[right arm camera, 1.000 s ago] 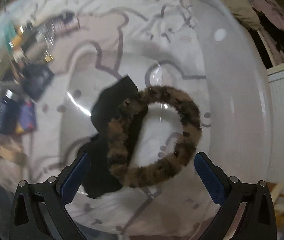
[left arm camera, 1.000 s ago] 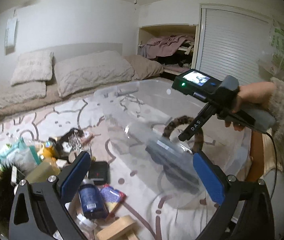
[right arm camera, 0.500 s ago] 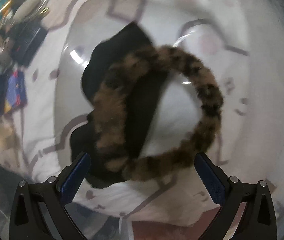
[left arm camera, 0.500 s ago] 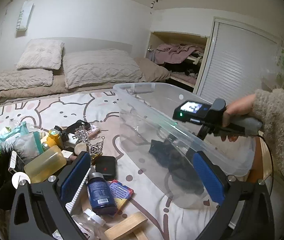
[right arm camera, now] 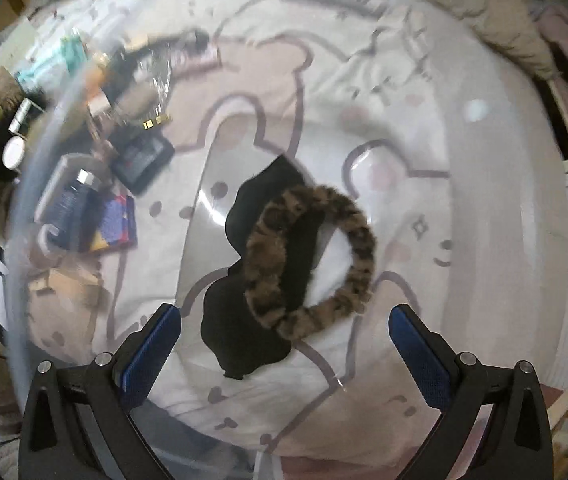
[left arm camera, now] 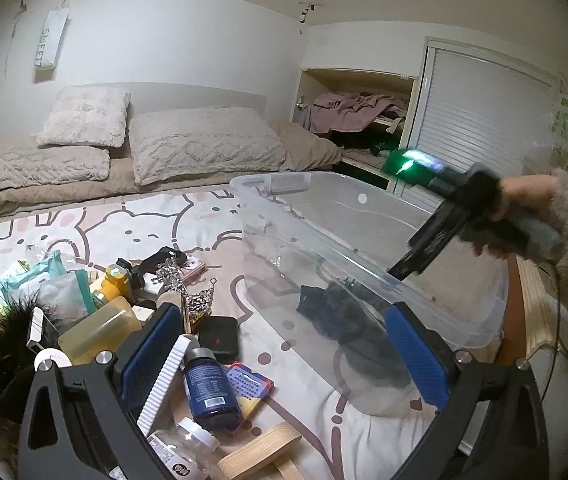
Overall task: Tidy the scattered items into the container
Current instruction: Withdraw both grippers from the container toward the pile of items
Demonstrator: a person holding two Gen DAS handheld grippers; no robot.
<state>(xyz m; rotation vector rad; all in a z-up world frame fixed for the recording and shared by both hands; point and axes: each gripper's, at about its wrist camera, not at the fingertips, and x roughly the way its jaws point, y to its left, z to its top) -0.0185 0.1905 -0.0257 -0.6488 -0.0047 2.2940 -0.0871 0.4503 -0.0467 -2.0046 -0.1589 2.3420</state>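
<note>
A clear plastic bin stands on the bed at the right. Inside it lie a leopard-print fur headband and a black cloth. My right gripper is open and empty, held above the bin and looking down into it. It also shows in the left wrist view, tilted down over the bin. My left gripper is open and empty, above the scattered items: a dark blue bottle, a black case, a colourful packet, a yellowish bottle.
More clutter lies at the left: wipes packs, a tiara, a yellow jar, a wooden piece, a white comb. Pillows line the far wall. A closet shelf stands behind the bin.
My right gripper has risen out of the bin and the headband now lies farther below it. My left gripper has drawn back to the left, bringing more of the scattered pile into view.
</note>
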